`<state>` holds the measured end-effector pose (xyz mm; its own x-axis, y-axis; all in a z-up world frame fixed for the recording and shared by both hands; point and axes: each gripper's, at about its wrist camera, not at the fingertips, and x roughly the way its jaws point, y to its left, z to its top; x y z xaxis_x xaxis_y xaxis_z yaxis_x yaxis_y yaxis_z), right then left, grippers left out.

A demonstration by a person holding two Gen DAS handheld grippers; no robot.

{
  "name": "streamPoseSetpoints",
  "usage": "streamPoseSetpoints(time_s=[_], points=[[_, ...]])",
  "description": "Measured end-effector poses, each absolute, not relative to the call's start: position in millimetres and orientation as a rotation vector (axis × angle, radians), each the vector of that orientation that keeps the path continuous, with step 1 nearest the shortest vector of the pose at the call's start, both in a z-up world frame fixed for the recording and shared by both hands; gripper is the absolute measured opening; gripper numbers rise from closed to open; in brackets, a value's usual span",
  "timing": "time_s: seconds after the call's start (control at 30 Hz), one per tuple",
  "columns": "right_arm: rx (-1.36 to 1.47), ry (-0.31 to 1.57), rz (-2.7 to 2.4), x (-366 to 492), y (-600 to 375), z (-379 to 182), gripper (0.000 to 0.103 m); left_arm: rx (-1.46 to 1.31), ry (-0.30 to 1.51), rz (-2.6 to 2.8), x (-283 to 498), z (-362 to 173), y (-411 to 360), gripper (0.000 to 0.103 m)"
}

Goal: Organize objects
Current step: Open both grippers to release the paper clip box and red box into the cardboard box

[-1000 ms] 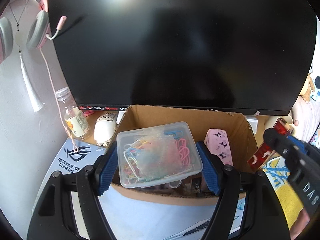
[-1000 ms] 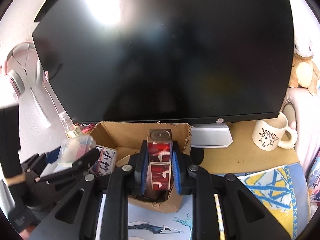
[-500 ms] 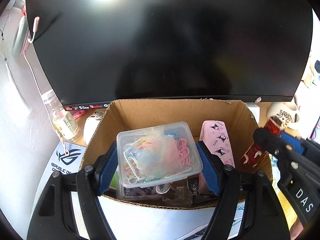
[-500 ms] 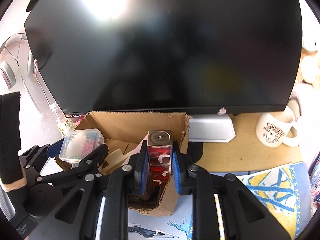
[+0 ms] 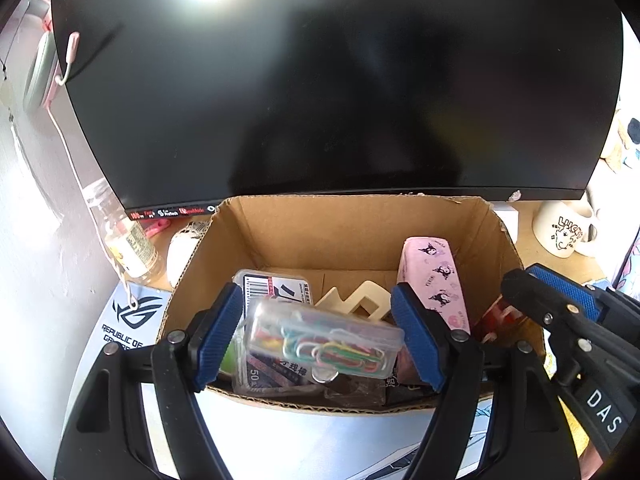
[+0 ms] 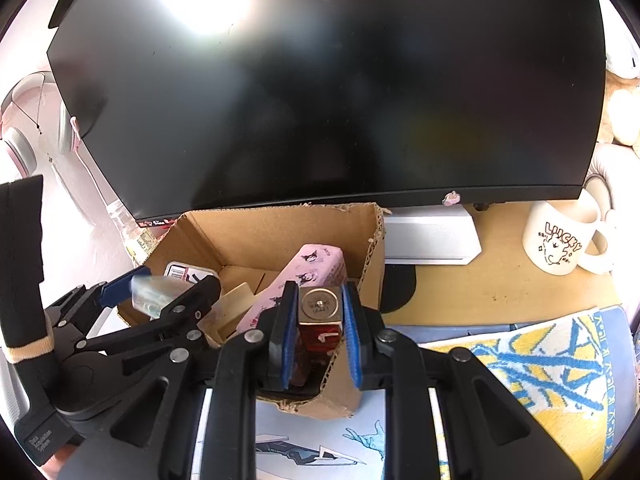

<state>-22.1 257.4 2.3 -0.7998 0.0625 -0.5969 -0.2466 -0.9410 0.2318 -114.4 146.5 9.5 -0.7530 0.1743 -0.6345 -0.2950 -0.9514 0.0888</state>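
1. Blue-padded left gripper (image 5: 320,336) hangs over the near edge of the cardboard box (image 5: 360,232), its jaws spread wide and clear of the clear case of paper clips (image 5: 320,340) lying tilted on the items inside.
2. Right gripper (image 6: 316,332) stands slightly parted around the red block (image 6: 320,336) at the box's right corner; whether the pads touch it, I cannot tell.
3. Farther in leans a pink case (image 5: 436,276).
4. Behind stands the black monitor (image 5: 340,80), a white mug (image 6: 560,240) to its right.

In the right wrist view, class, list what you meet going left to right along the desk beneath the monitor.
Clear bottle → cardboard box → white monitor base → Lucky mug.
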Motion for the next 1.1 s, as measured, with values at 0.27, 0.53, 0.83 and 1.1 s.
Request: streamPoseSetpoints(time_s=[0.27,0.53,0.83,1.1], points=[[-0.864,0.471,2.815,-13.6,256.2,9.3,0.024,-0.887,0.308,2.772,-99.5,21.2,143.7,0.090],[-0.848,0.480,2.822,-3.1,256.7,13.6,0.032,-0.843,0.356,2.819,-89.6,24.9,141.4,0.097],[-0.791,0.458,2.853,13.2,248.7,21.4,0.062,-0.847,0.343,2.877,-72.8,21.4,125.8,0.103],[-0.739,0.376,2.899,33.1,236.1,24.0,0.091,-0.817,0.297,2.906,-55.9,27.5,112.2,0.103]])
